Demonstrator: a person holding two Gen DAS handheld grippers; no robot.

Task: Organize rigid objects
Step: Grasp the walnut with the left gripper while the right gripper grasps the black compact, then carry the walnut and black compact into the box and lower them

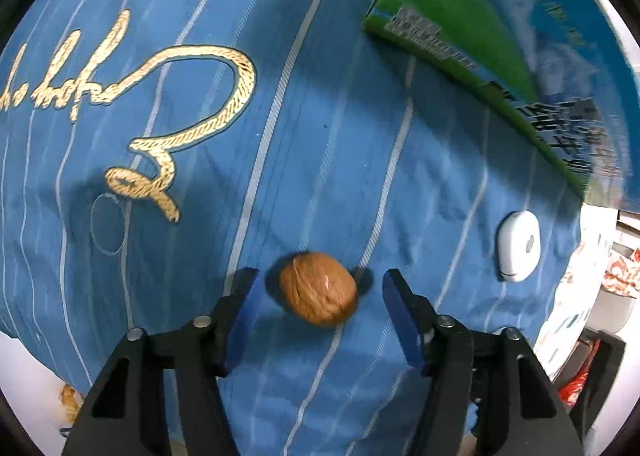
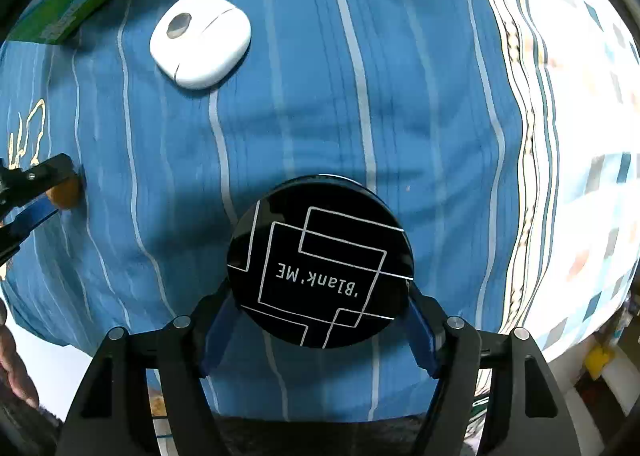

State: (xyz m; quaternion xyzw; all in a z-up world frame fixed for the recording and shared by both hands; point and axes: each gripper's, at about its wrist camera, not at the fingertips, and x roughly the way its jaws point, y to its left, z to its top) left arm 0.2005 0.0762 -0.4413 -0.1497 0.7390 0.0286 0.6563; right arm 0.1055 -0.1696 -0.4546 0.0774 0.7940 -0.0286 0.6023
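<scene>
Walnut (image 1: 318,288) sits between spread left gripper (image 1: 320,296); right gripper (image 2: 320,320) pinches black compact (image 2: 320,262), white case (image 2: 200,40) beyond.

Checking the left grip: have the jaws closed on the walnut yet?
No, the walnut lies on the blue cloth with a gap to each jaw of the open left gripper.

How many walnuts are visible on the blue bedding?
1. The walnut lies between the open left gripper fingers; the green box may hide others.
</scene>
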